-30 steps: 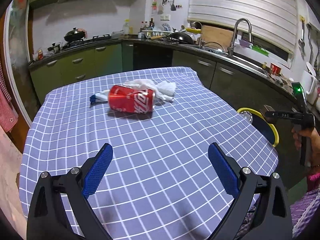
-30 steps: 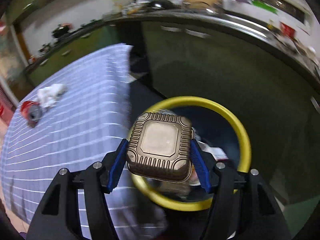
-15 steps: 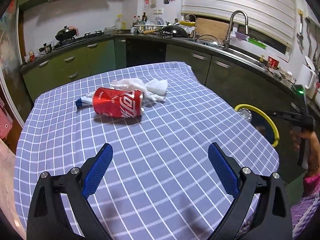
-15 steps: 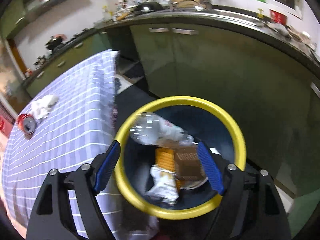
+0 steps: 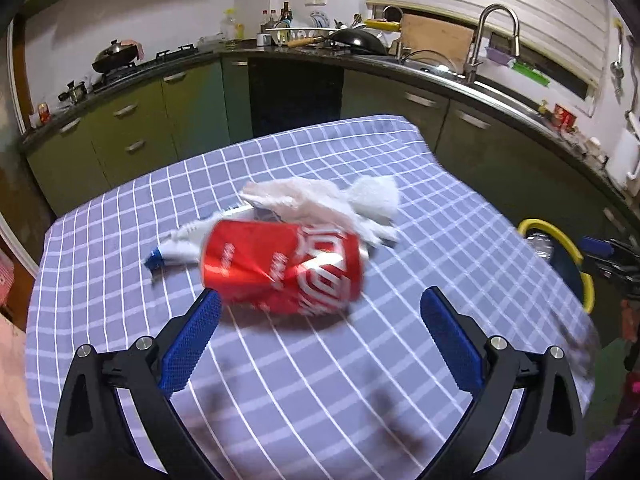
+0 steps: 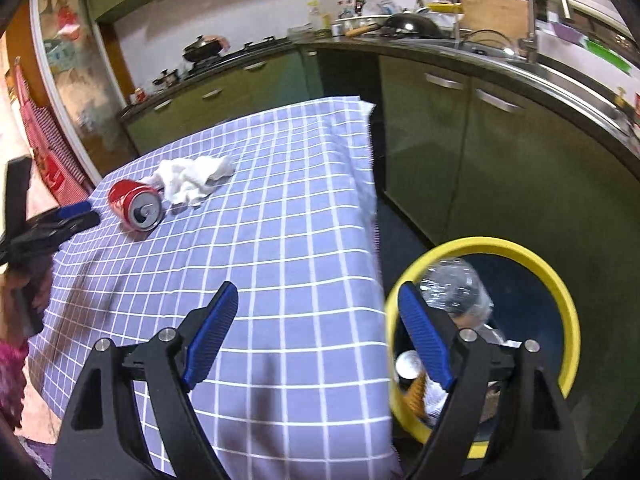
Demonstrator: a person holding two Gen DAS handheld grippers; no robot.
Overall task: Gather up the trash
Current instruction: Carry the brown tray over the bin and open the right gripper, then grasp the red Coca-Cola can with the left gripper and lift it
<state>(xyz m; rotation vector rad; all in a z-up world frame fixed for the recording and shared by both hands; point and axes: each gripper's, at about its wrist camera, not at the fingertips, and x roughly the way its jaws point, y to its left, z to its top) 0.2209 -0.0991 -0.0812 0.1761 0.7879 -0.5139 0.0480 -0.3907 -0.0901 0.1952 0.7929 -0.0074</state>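
Can (image 5: 282, 268) lies on its side, axis roughly 9-to-3, probably dented; left gripper (image 5: 320, 326) wide open, empty; right gripper (image 6: 318, 330) likewise.

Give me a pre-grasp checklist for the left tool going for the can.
1. Left tool open: ok.
2. Red can lying on its side between the open fingers, not yet gripped: ok.
3. White tissue touches the can's far side, may drag along: not ok.
4. Right tool empty and open, clear of the can: ok.
5. Yellow-rimmed bin has room: cannot tell.
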